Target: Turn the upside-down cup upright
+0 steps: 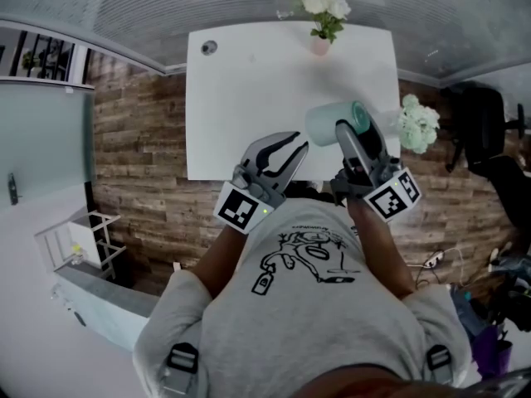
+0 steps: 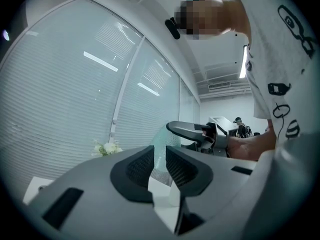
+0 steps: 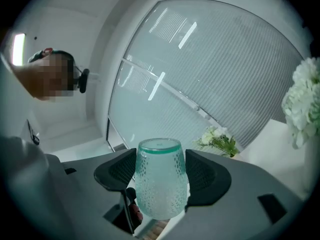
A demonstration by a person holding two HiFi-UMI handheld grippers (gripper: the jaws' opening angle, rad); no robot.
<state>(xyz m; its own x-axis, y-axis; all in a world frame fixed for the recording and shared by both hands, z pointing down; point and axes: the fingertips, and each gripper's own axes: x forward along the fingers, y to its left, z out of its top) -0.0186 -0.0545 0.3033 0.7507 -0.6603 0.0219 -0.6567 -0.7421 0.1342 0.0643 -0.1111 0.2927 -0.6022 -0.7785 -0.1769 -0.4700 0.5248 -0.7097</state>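
Observation:
The cup (image 1: 332, 123) is pale green dimpled glass with a teal rim. It hangs on its side above the white table's (image 1: 249, 98) front right part, with the rim turned to the right. My right gripper (image 1: 344, 127) is shut on it. In the right gripper view both pads press the cup's (image 3: 160, 179) sides. My left gripper (image 1: 286, 143) is just left of the cup, its jaws a narrow gap apart with nothing between them (image 2: 160, 166). Past them the left gripper view shows the cup (image 2: 161, 143) and one of the right gripper's fingers (image 2: 187, 130).
A pink vase of white flowers (image 1: 319, 11) stands at the table's far edge. A second white bunch (image 1: 417, 124) sits at the right edge, close to the cup. A small dark round thing (image 1: 208, 47) lies at the far left corner. A black chair (image 1: 481, 131) stands to the right.

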